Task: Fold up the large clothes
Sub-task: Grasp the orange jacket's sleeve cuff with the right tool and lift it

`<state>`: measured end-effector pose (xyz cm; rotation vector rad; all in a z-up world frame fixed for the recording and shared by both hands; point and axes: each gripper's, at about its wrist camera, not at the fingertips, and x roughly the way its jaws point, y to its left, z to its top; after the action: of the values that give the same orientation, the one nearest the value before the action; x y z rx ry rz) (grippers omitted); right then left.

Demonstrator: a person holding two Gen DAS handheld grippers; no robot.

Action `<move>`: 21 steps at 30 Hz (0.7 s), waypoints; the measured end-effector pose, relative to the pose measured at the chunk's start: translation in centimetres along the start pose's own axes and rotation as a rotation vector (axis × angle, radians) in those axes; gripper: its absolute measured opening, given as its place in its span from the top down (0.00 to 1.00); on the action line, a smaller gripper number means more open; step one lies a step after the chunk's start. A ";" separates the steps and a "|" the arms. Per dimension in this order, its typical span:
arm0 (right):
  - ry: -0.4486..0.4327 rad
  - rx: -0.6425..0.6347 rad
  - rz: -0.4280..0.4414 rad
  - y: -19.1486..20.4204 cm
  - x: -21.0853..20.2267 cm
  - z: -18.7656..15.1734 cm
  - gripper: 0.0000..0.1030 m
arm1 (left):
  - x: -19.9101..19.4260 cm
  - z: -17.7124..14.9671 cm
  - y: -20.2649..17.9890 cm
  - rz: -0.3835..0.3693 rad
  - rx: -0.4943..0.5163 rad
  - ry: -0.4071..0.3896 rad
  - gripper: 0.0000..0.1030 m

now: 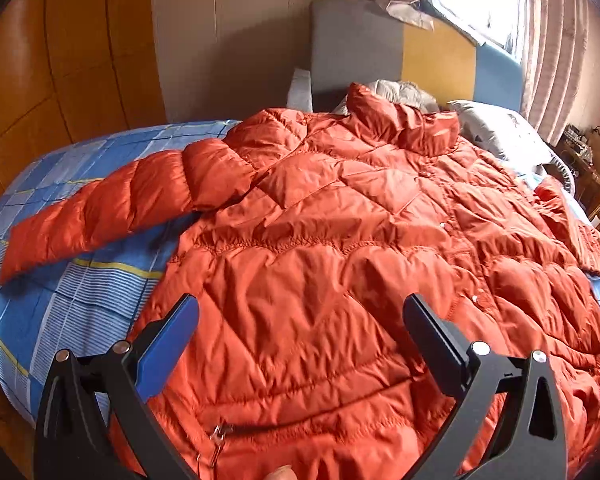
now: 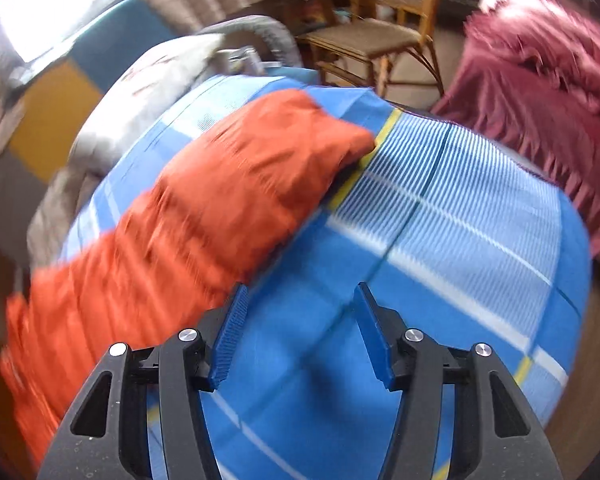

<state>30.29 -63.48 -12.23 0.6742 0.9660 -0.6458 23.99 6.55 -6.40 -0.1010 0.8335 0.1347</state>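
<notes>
Left wrist view: the orange jacket lies front-up and spread flat on the bed; no readable brand, label or writing is visible on it. Its shell is glossy quilted nylon, puffed in stitched bands, with a stand-up collar at the far end, a row of pale snap buttons down the front and a zip pull at the near hem. The jacket's one sleeve extends to the left of the body across the blue checked bedsheet, which carries white stripes and thin yellow lines. The left gripper hovers above the jacket's lower body, jaws spread wide, holding nothing. In the blurred right wrist view, the other sleeve lies on the sheet; the right gripper sits over bare sheet just beside that sleeve, jaws partly apart, nothing between them. Beyond the jacket's collar lie grey pillows and a padded headboard in grey, yellow and blue panels. Beyond the sleeve stands a rattan chair, with a maroon cloth to its right.
</notes>
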 end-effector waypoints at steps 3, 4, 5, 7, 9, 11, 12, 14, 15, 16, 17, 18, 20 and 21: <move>-0.003 0.069 0.042 -0.4 1.1 2.0 0.46 | 1.3 0.4 0.3 0.010 -0.023 0.025 0.02; -0.001 0.089 0.054 -0.4 1.5 2.7 0.53 | 1.6 0.4 0.4 0.014 -0.025 0.030 0.02; 0.003 0.102 0.055 -0.4 1.7 3.0 0.64 | 1.9 0.5 0.5 0.016 -0.027 0.035 0.02; 0.015 0.135 0.060 -0.7 2.3 3.8 0.88 | 2.6 0.7 0.8 0.028 -0.035 0.046 0.02; 0.014 0.135 0.032 -0.8 2.6 4.3 0.98 | 3.4 0.8 1.2 0.038 -0.040 0.063 0.02; -0.009 0.114 0.011 -0.6 2.1 4.8 0.99 | 4.1 1.0 1.6 0.039 -0.053 0.082 0.02; -0.020 0.096 -0.001 -0.6 1.8 5.0 0.99 | 4.4 1.2 1.9 0.038 -0.055 0.086 0.02; -0.043 0.057 -0.037 -0.1 1.0 5.6 0.99 | 5.1 1.4 2.0 0.057 -0.044 0.101 0.02; -0.058 0.035 -0.042 0.2 0.5 6.0 0.99 | 5.7 1.4 2.1 0.050 -0.044 0.114 0.02; -0.068 0.021 -0.045 0.5 0.1 6.1 0.99 | 6.2 1.4 2.0 0.046 -0.037 0.128 0.02; -0.090 -0.003 -0.052 1.0 -0.6 6.4 0.99 | 6.7 1.3 2.0 0.057 -0.029 0.136 0.02; -0.104 -0.013 -0.055 1.3 -1.2 6.6 0.99 | 7.1 1.1 1.9 0.060 -0.026 0.137 0.02; -0.127 -0.026 -0.050 2.0 -2.4 6.8 0.99 | 7.6 0.6 1.7 0.062 -0.011 0.131 0.02; -0.139 -0.035 -0.049 2.5 -2.9 6.9 0.99 | 7.8 0.4 1.7 0.062 -0.008 0.128 0.02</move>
<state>34.46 -66.63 -6.31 0.5684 0.8651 -0.7075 29.16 8.86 -11.97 -0.0921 0.9639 0.1918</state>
